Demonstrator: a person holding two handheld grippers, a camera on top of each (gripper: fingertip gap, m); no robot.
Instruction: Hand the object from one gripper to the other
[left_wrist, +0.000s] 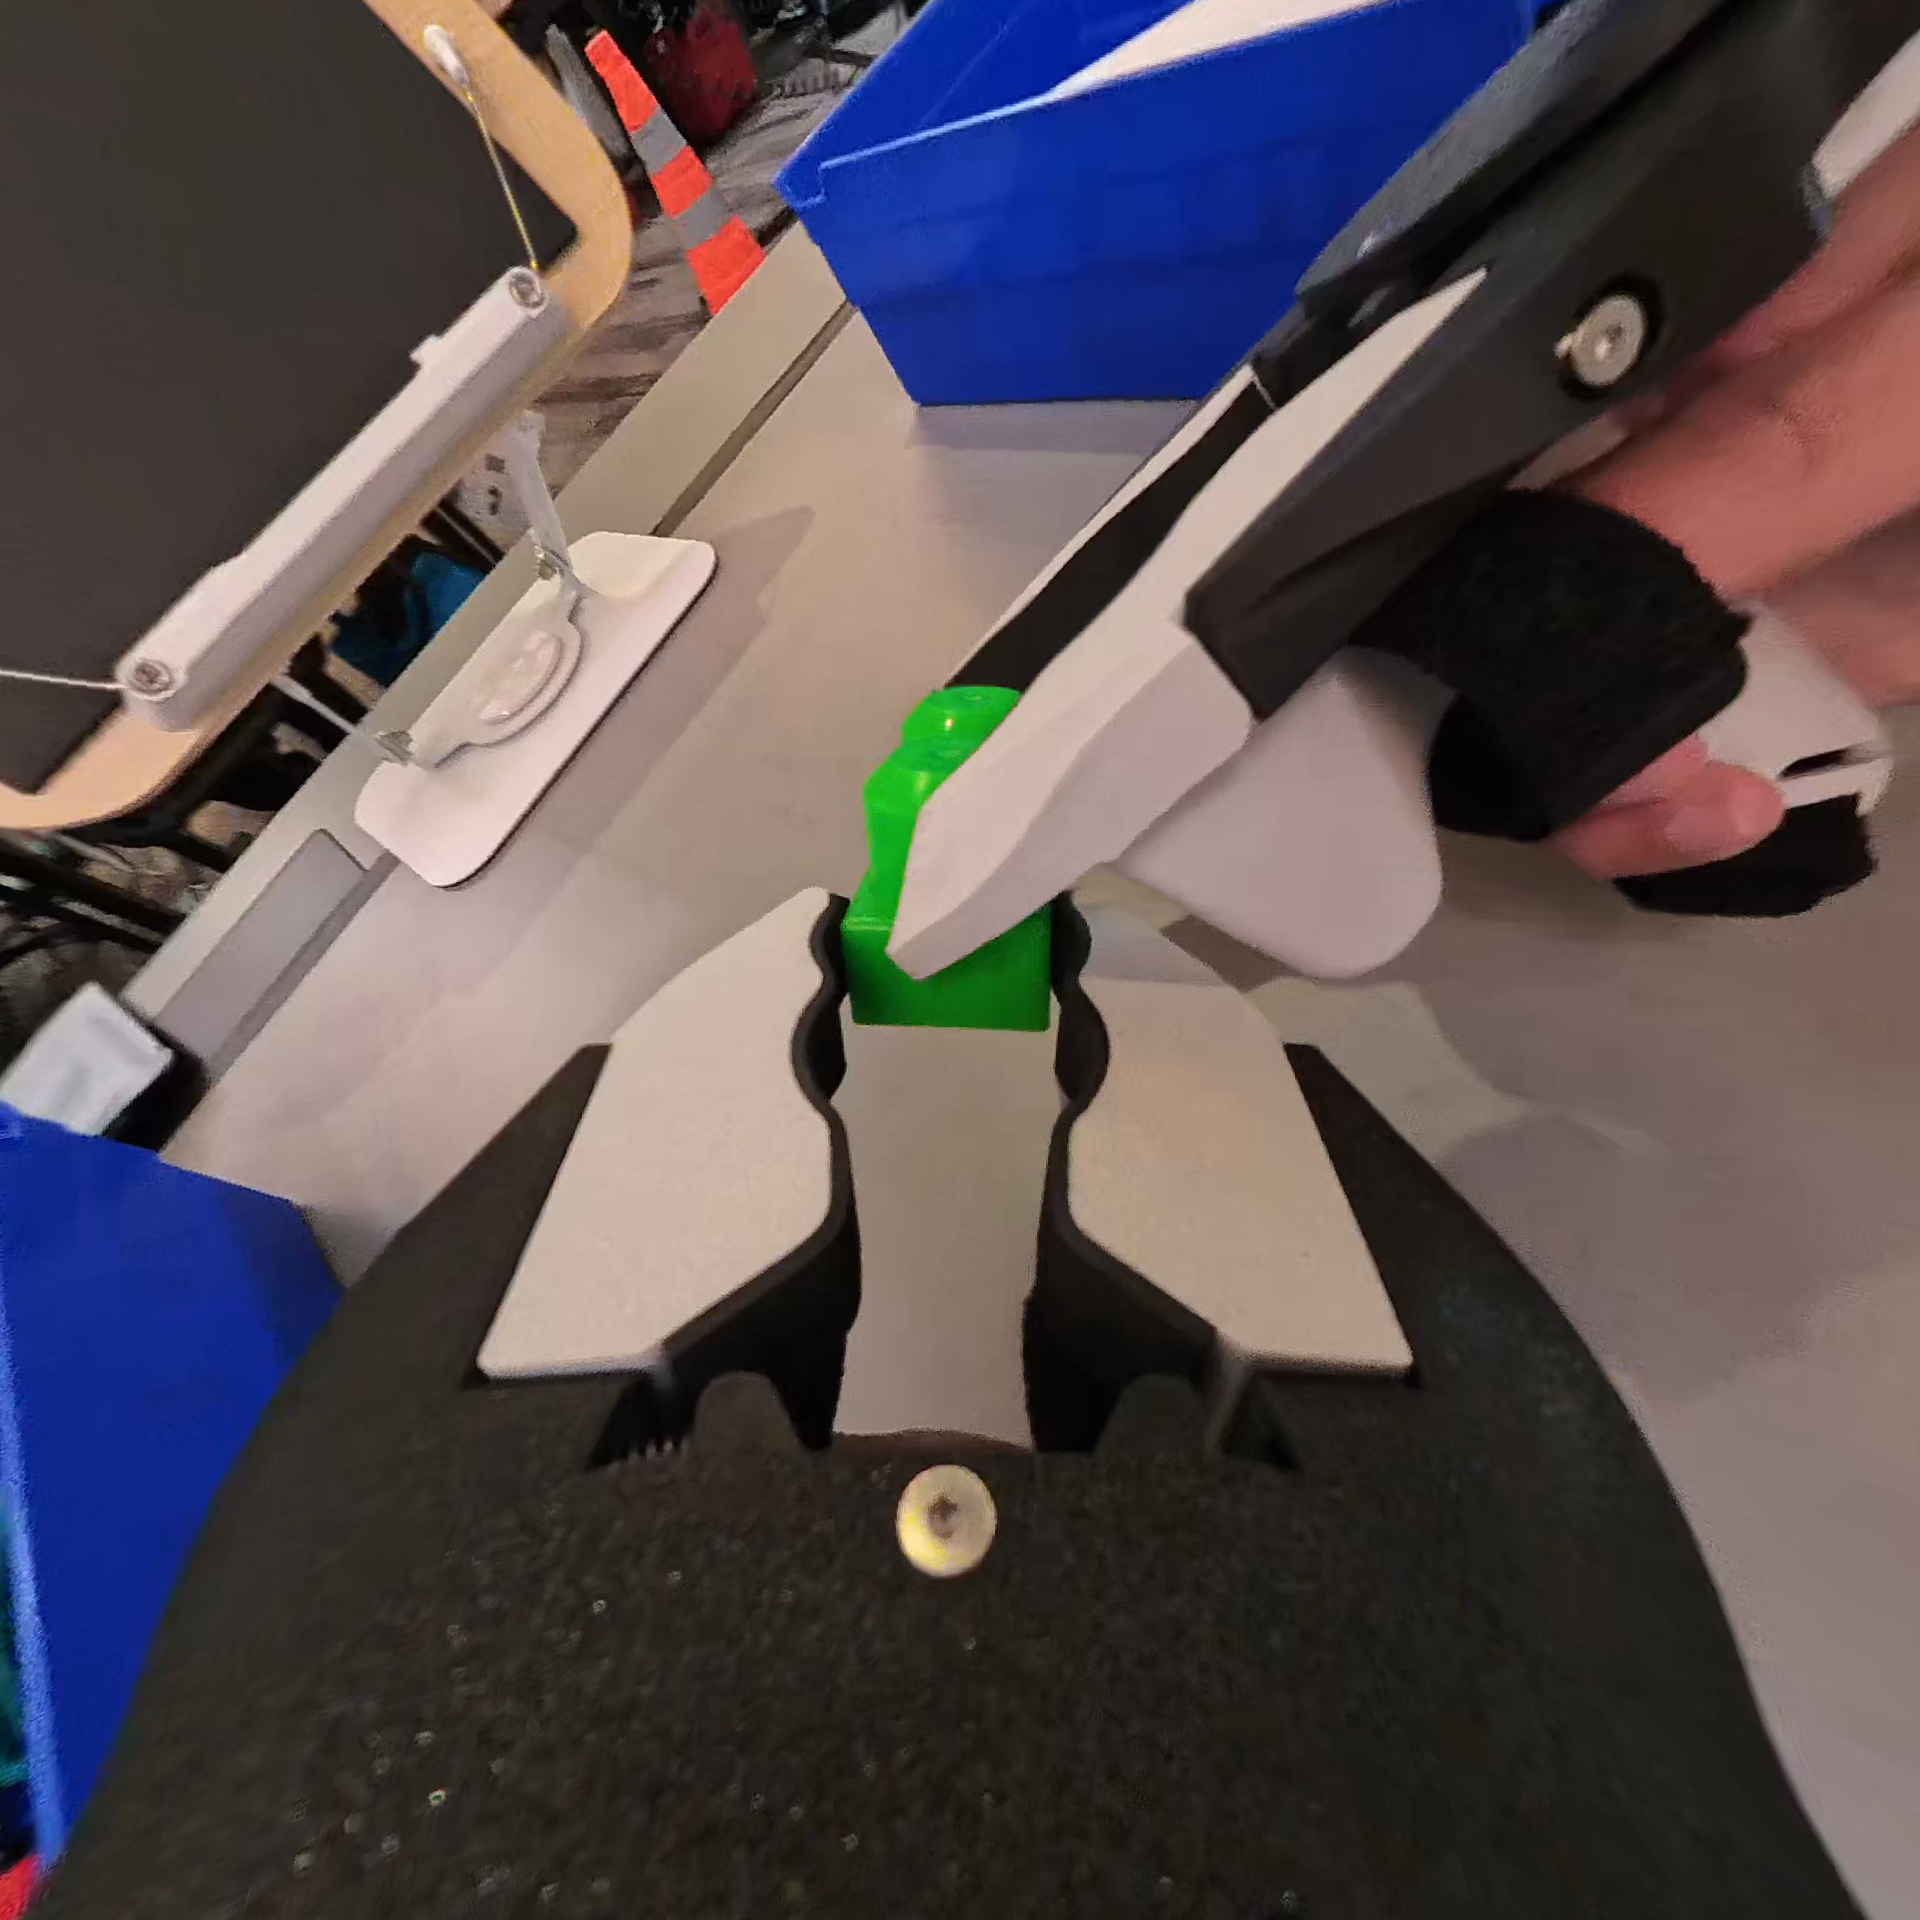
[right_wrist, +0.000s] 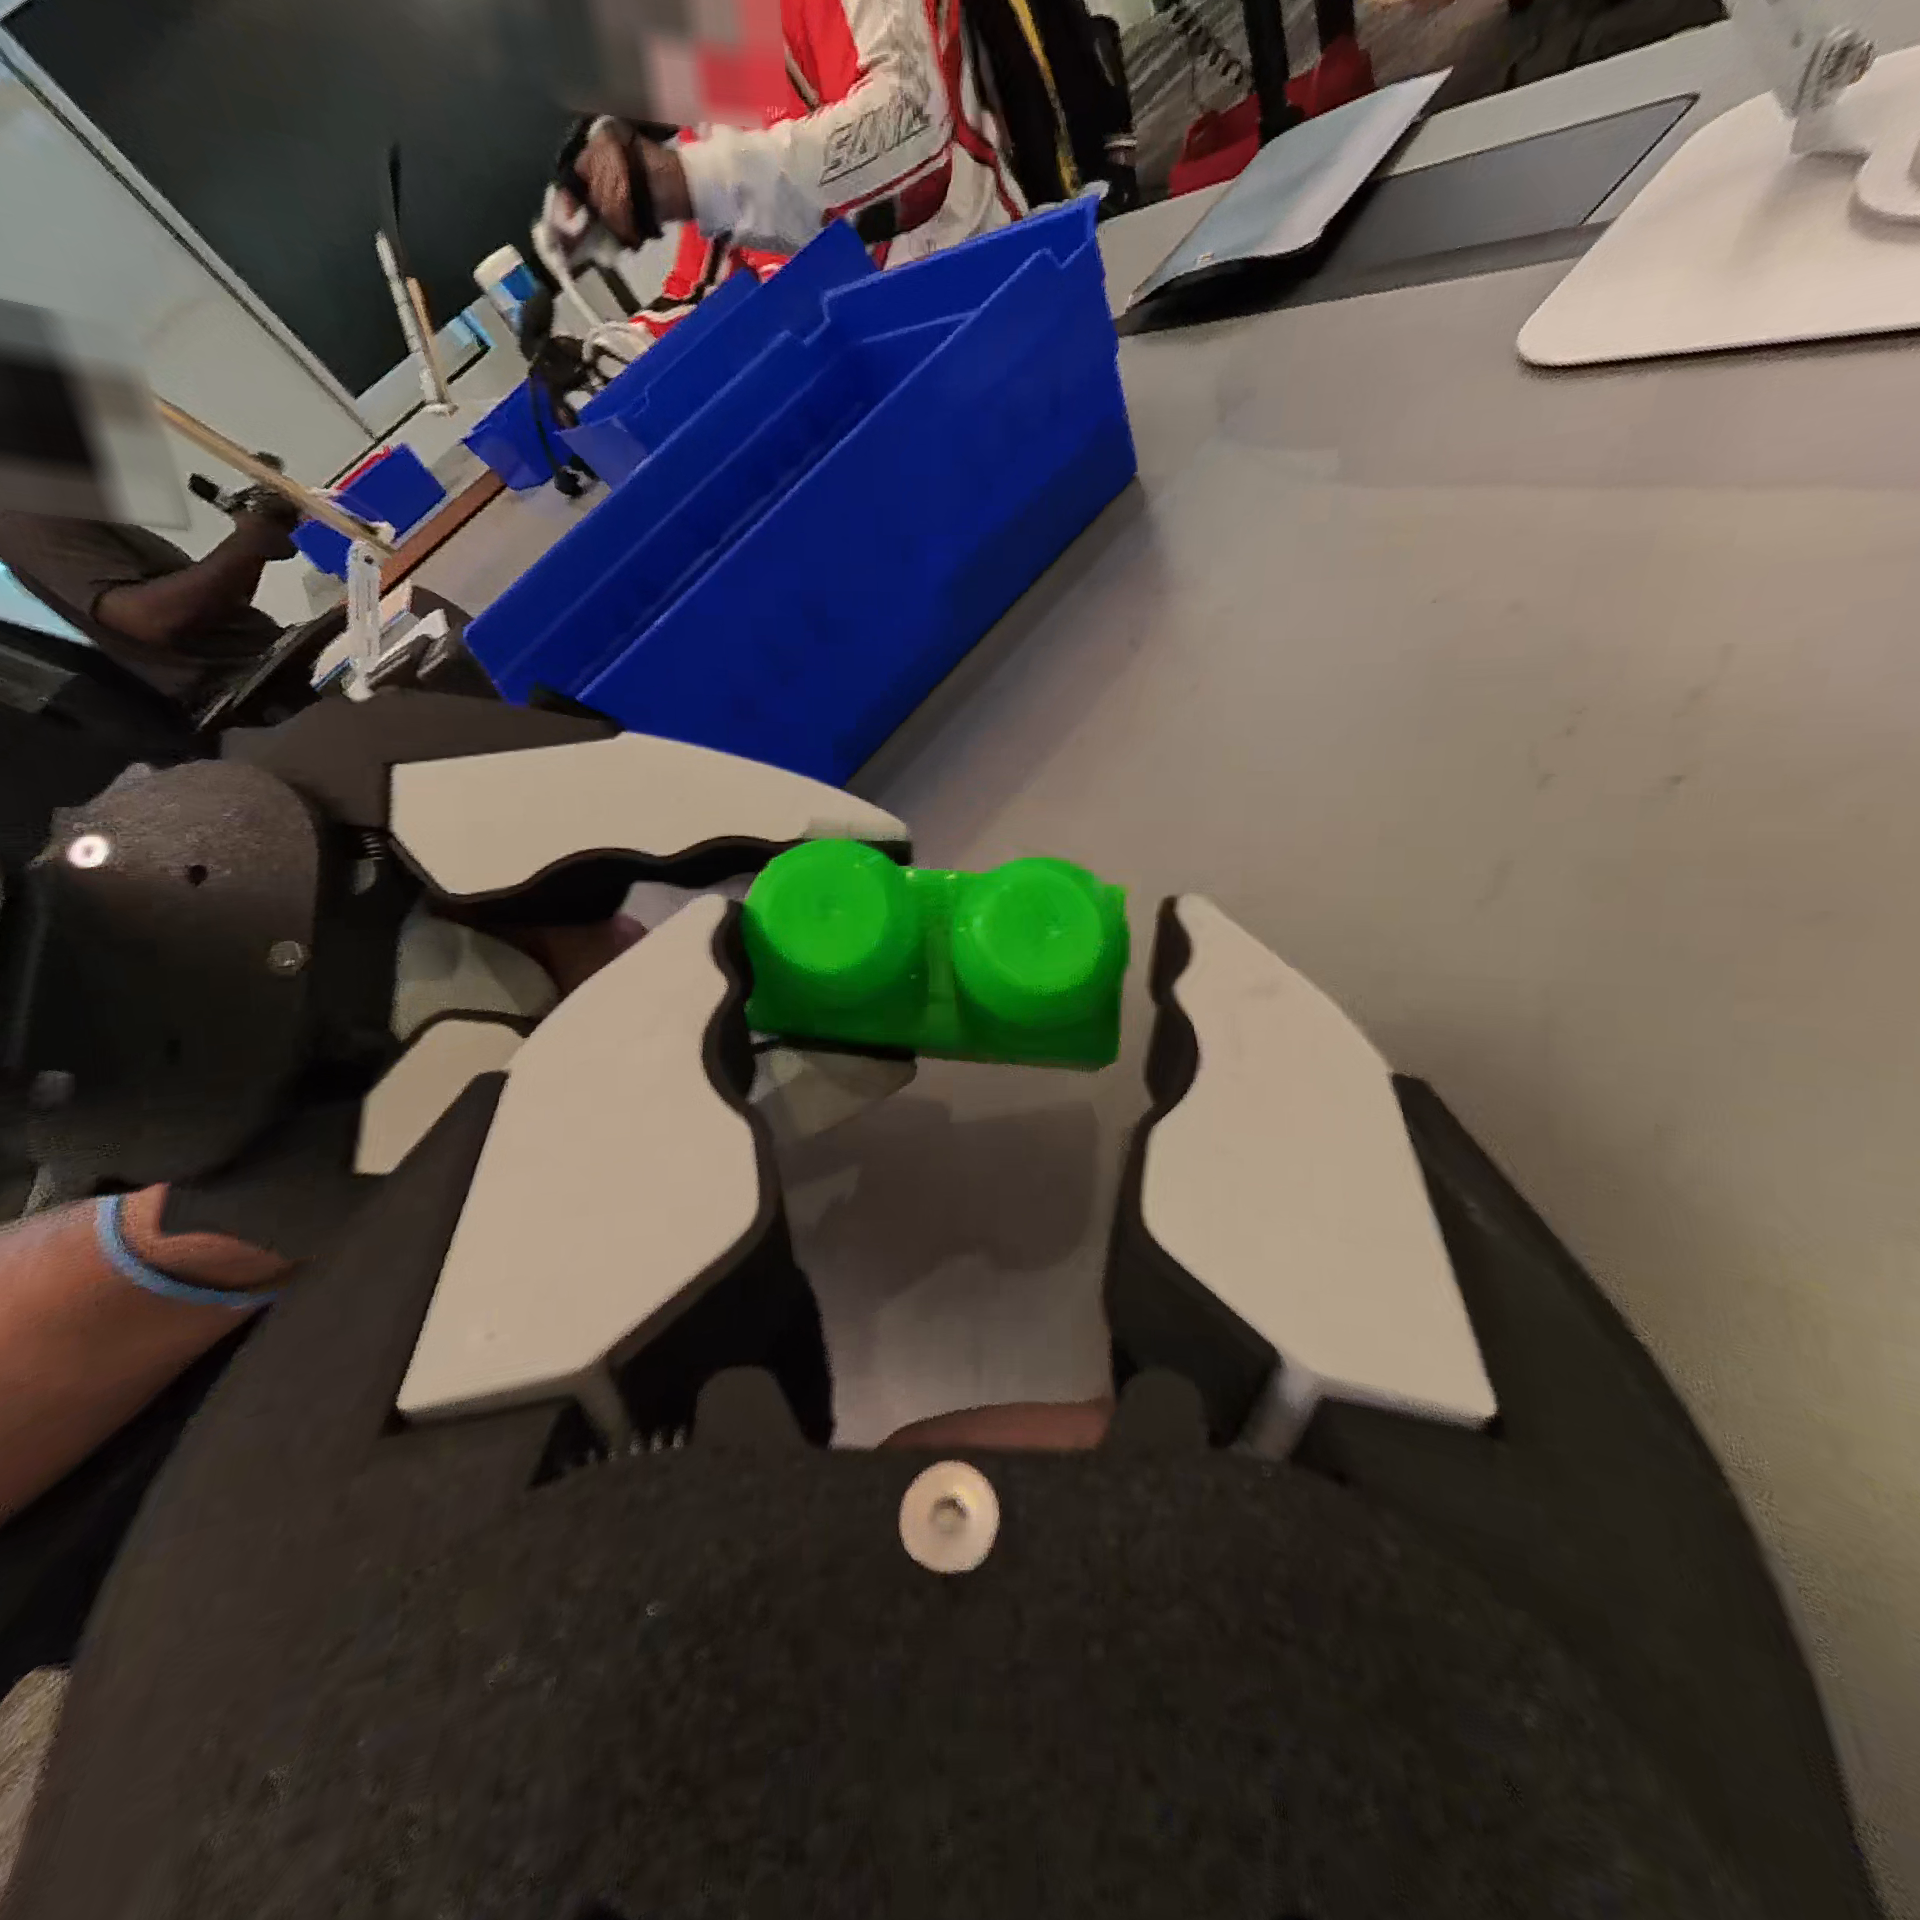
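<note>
The bright green plastic building brick with two round studs (left_wrist: 945, 966) sits clamped between the tips of the left gripper (left_wrist: 948, 961), both black-lined white fingers pressing its flat sides, so the brick is held clear above the pale grey worktop (left_wrist: 1558, 1195). In the left wrist view the brick's long axis runs straight ahead, away from that gripper along the line of its fingers, with the far end and its studs rising beyond the tips. The right gripper (left_wrist: 935, 935) comes in from ahead and to the right of the left one, held by a hand (left_wrist: 1787, 488) with a black strap around one finger, and one of its white fingers lies across the near part of the brick. In the right wrist view the same brick (right_wrist: 935, 961) lies crosswise between the tips of the right gripper (right_wrist: 940, 971), its long axis running from one finger to the other and its two studs facing back toward the camera. The left-hand finger (right_wrist: 623, 1143) touches the brick's end, while a narrow gap shows between the brick and the right-hand finger, so the right gripper stands apart around the brick, not closed on it. The left gripper (right_wrist: 821, 951) enters from the left of the right one, holding the brick's left half. Beyond both grippers a blue plastic storage bin (right_wrist: 831, 540) stands on the worktop.
</note>
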